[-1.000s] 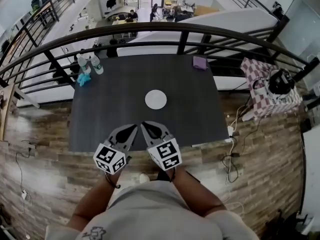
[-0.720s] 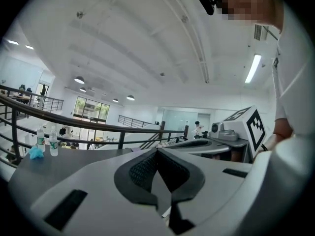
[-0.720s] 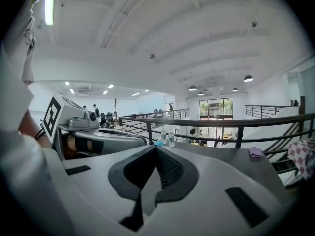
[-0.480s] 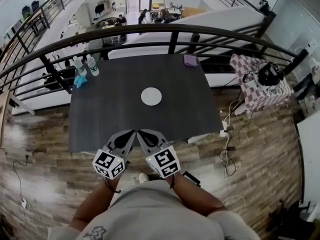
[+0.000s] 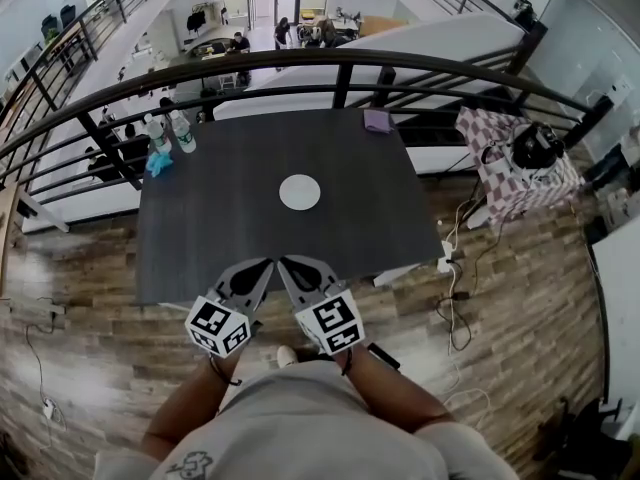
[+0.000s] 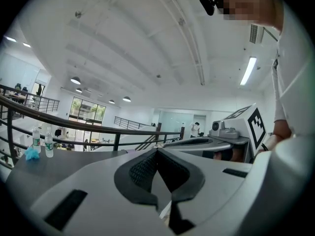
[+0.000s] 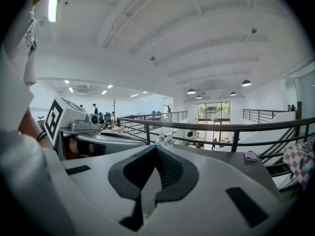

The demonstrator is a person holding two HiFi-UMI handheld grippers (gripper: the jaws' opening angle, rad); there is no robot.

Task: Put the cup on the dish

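Progress: nothing done yet | dish [image 5: 300,192] sits bare mid-tabletop [image 5: 200,228], no cup in sight | left gripper [image 5: 262,266], right gripper [image 5: 290,264]: fingers closed, empty | to do: find, grasp, place cup

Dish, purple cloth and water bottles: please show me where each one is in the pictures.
dish [image 5: 300,192]: head view, centre of its white surface.
purple cloth [image 5: 377,120]: head view, middle of the cloth.
water bottles [image 5: 184,136]: head view, body of the right-hand bottle.
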